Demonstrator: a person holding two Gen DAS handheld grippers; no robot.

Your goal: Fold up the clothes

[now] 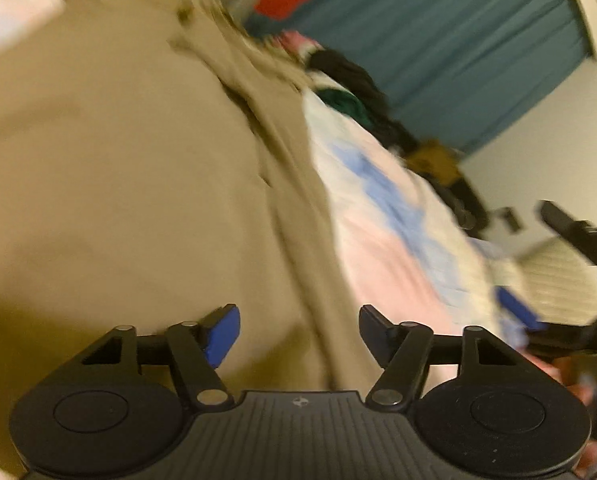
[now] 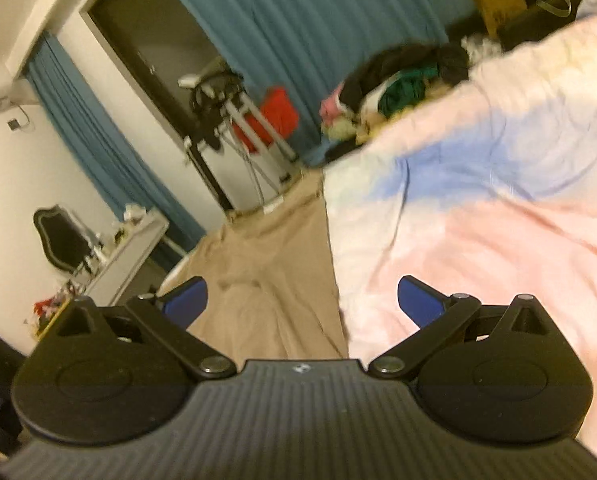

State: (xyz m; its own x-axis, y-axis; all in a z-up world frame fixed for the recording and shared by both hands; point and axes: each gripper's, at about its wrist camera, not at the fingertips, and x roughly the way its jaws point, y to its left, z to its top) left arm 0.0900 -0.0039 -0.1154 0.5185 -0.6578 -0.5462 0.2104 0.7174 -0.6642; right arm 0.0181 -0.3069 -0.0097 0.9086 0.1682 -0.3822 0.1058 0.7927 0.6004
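A tan garment (image 1: 118,168) lies spread on a pink, white and blue bedspread (image 1: 386,232). In the left wrist view it fills the left half, with a seam or folded edge running down the middle. My left gripper (image 1: 298,336) is open and empty just above the garment. In the right wrist view the tan garment (image 2: 270,264) lies at the bedspread's (image 2: 498,240) left edge. My right gripper (image 2: 302,300) is open and empty, hovering over the garment's right edge. The right gripper's blue fingertip (image 1: 518,308) shows at the far right of the left wrist view. Both views are blurred.
A pile of dark, green and pink clothes (image 2: 394,80) lies at the far end of the bed. Teal curtains (image 2: 318,20) hang behind. A red bag on a white rack (image 2: 266,120) stands by the wall. A white dresser (image 2: 126,248) with clutter stands at the left.
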